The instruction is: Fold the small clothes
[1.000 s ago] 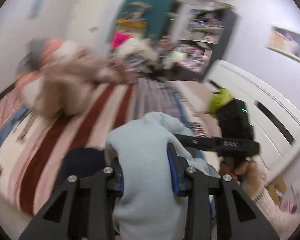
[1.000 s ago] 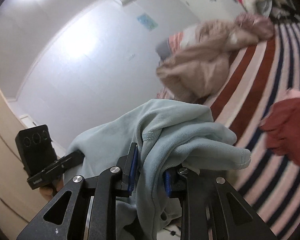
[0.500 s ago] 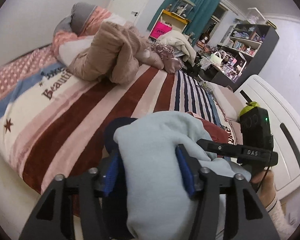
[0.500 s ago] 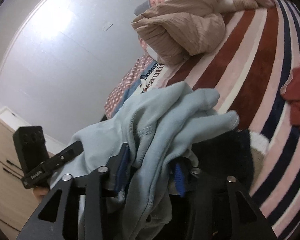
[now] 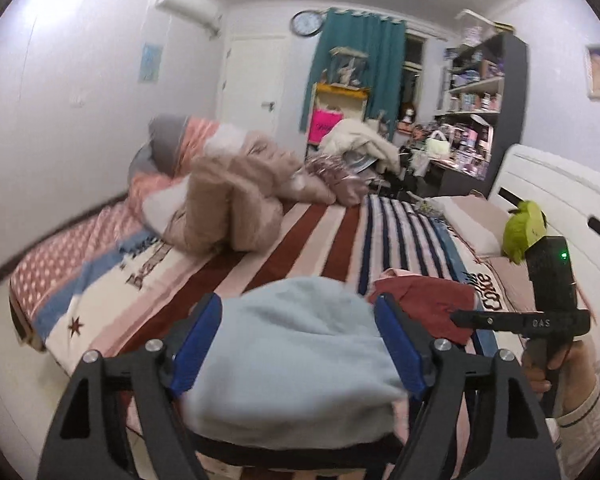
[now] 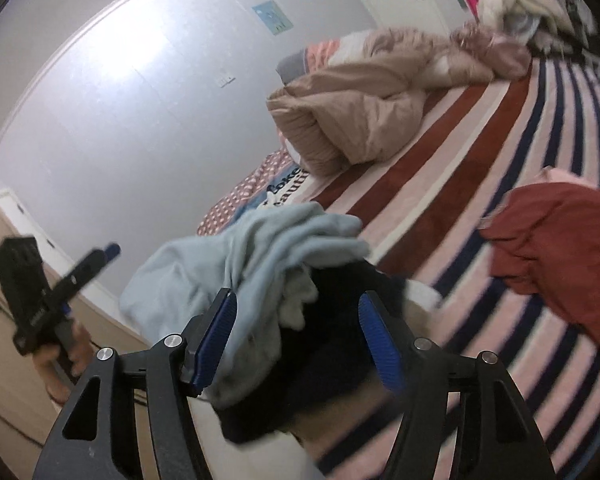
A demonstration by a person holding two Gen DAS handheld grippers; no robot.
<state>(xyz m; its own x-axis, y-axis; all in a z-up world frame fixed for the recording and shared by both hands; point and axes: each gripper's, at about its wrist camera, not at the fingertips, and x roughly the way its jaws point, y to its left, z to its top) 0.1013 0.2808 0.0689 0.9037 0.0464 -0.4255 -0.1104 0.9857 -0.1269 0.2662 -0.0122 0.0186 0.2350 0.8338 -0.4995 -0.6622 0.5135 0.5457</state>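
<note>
Up close, a light blue garment lies bunched on a dark navy garment at the near edge of a striped bedspread. The left gripper is opening, its blue pads either side of the blue fabric. The right gripper is opening too, fabric loose between its jaws. A rust-red garment lies nearby; a beige quilt is heaped farther back.

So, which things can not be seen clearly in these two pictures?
- Light blue fleece garment: left wrist view, near part cut off by the bottom edge.
- Dark navy garment: right wrist view, shape hidden under the blue fleece.
- Rust-red garment: right wrist view, blurred, cut by the edge.
</note>
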